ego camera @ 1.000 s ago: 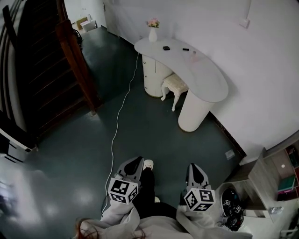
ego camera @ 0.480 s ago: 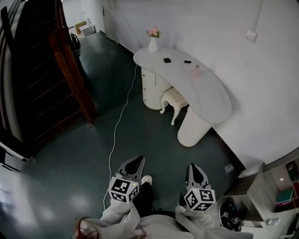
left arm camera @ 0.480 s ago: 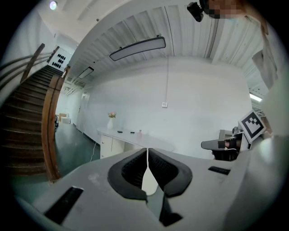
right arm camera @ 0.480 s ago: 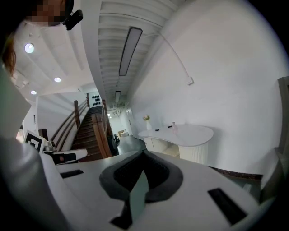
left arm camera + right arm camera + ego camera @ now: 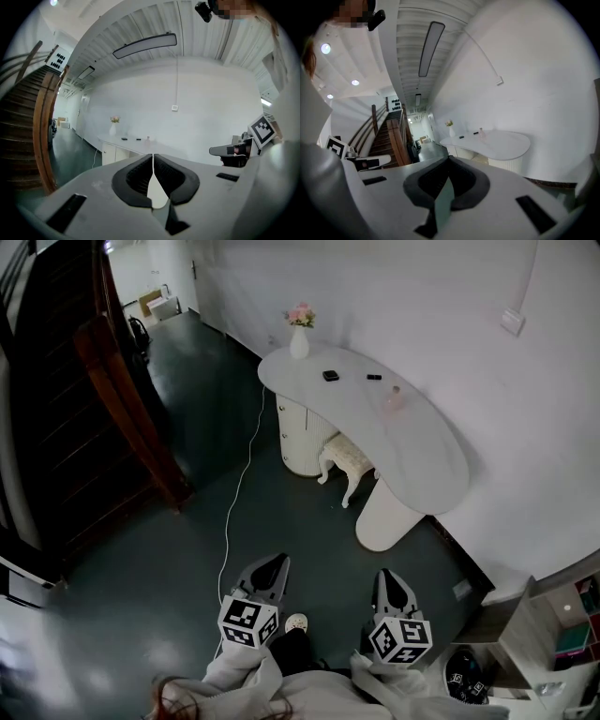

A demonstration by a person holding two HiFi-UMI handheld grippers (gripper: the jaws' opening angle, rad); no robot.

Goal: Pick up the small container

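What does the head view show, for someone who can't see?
The left gripper and right gripper, both shut and empty, point across a dark floor toward a white table holding a vase of flowers, two dark things and a small pinkish container.

Two hand-held grippers were counted: the left hand-held gripper [image 5: 274, 564] and the right hand-held gripper [image 5: 390, 577]. Two marker cubes were counted, one cube [image 5: 247, 622] on the left and one cube [image 5: 400, 640] on the right. One counter [image 5: 422, 456] was seen. On it were counted one vase [image 5: 299, 341] of flowers, one small container [image 5: 394, 399] and two small dark objects, a squarish dark object [image 5: 330, 375] and a flatter dark object [image 5: 373, 377]. One stool [image 5: 349, 457], one white cable [image 5: 239, 488] and one staircase [image 5: 21, 112] were noted.
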